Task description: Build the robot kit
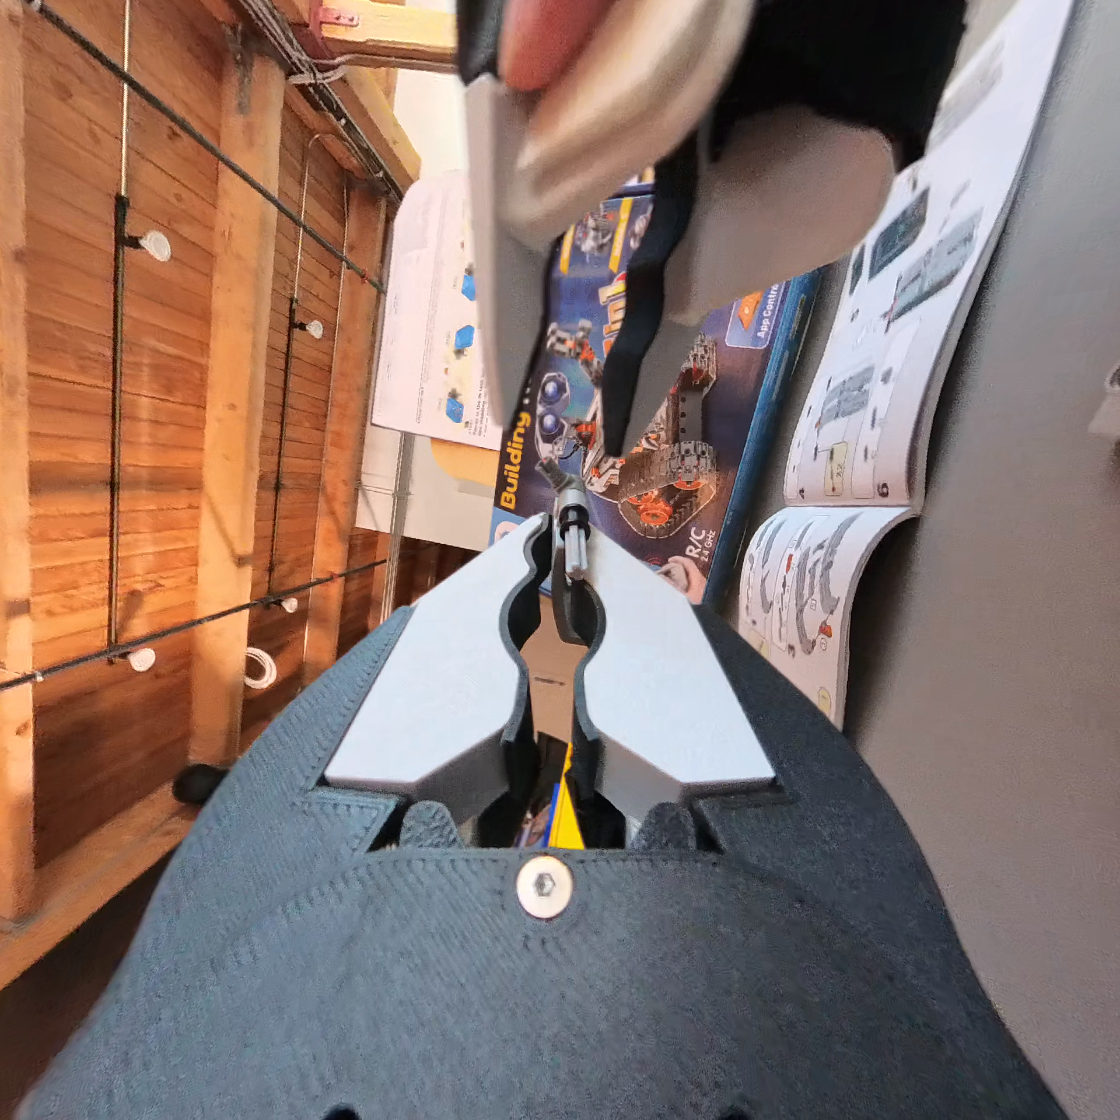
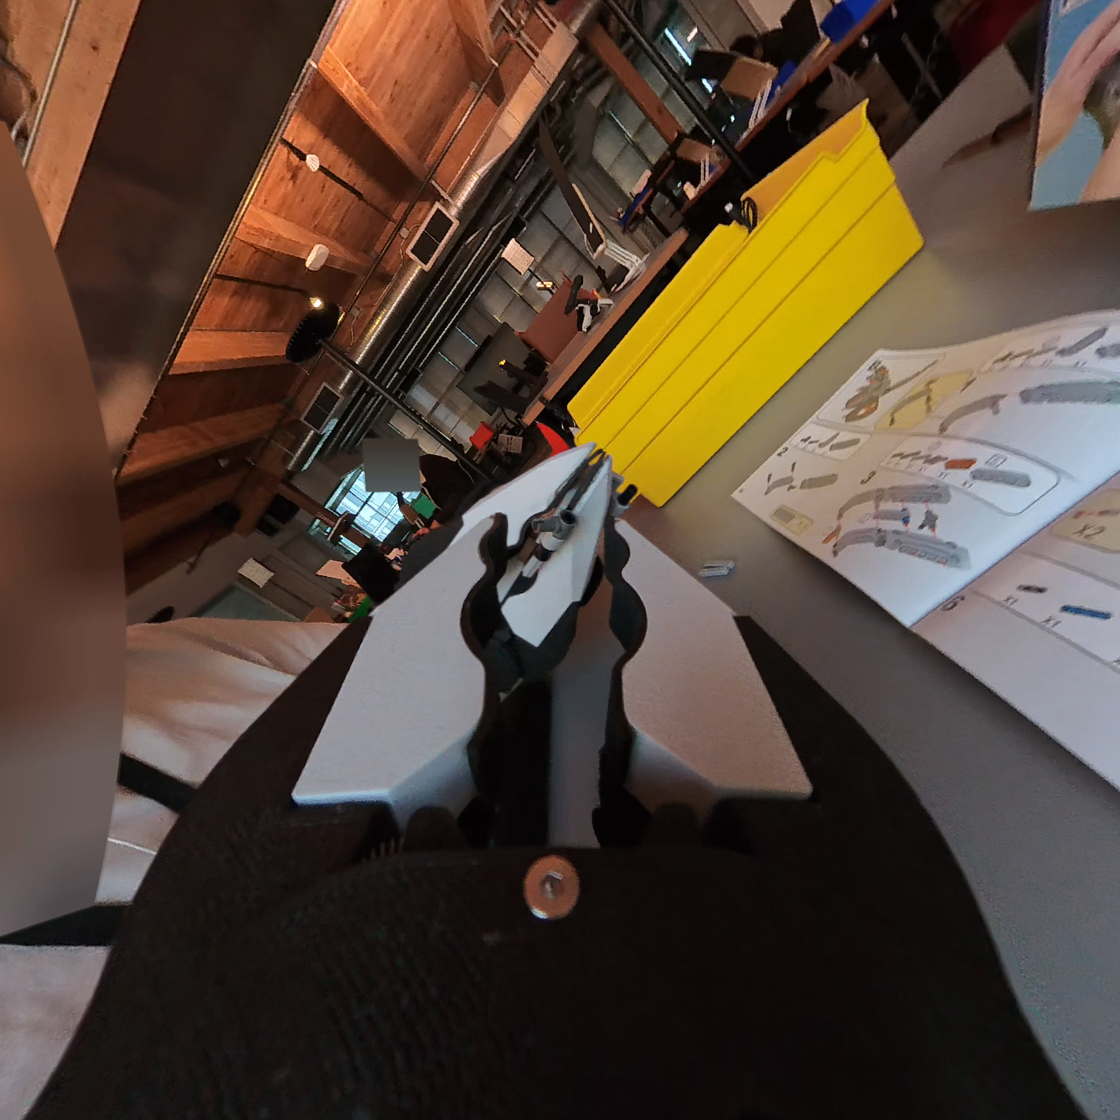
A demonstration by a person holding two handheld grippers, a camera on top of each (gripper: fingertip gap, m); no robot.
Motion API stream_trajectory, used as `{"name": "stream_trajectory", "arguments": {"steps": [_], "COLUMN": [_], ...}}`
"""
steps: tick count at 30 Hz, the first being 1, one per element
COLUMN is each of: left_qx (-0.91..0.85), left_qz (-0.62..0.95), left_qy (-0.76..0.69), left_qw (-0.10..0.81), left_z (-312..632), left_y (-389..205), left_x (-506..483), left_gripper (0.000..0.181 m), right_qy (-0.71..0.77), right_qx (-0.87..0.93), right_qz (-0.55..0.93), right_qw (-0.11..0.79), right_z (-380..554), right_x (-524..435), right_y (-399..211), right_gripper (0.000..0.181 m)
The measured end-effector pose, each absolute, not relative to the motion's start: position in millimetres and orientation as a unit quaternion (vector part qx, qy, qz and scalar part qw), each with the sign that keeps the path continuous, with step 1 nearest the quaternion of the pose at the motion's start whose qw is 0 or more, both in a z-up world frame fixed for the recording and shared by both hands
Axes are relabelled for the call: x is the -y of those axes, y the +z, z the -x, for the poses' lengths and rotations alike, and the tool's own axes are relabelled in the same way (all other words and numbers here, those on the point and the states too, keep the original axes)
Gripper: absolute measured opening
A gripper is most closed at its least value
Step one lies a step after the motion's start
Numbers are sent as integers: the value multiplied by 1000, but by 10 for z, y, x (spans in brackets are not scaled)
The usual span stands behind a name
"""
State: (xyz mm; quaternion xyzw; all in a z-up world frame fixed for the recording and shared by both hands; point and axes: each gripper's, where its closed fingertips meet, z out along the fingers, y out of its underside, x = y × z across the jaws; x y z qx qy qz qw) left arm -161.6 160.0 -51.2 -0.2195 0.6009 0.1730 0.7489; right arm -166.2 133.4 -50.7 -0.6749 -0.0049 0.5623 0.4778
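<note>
While the left gripper (image 1: 566,548) pinches a small grey-and-black pin assembly (image 1: 570,533), the right gripper (image 2: 597,463) closes on its far end, instruction booklet (image 2: 945,460) beside them.

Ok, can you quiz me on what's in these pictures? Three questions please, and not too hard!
1. True or false: the left gripper holds nothing.
2. What colour is the bin on the table? A red, B yellow, C green.
3. Fill the gap: the open instruction booklet lies flat on the grey ____.

Key:
1. False: it pinches a small grey and black toy part.
2. B.
3. Table.
</note>
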Motion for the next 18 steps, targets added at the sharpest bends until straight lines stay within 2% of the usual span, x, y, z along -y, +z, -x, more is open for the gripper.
{"name": "stream_trajectory", "arguments": {"steps": [3,5,18], "left_qx": [-611,-614,-616], "left_qz": [207,203,280], "left_qy": [190,191,41], "left_qw": [740,738,735], "left_z": [1596,1585,1562], "left_y": [-571,-589,-578], "left_x": [-1604,-1587,-1490], "left_gripper": [0,0,4], "right_qy": [563,561,652], "right_qx": [-19,-26,-2], "right_qz": [691,698,640], "right_qw": [453,444,406], "right_z": [1750,1771,1773], "right_x": [-1361,-1370,-1263], "right_y": [-572,-620,-553], "right_gripper": [30,14,13]}}
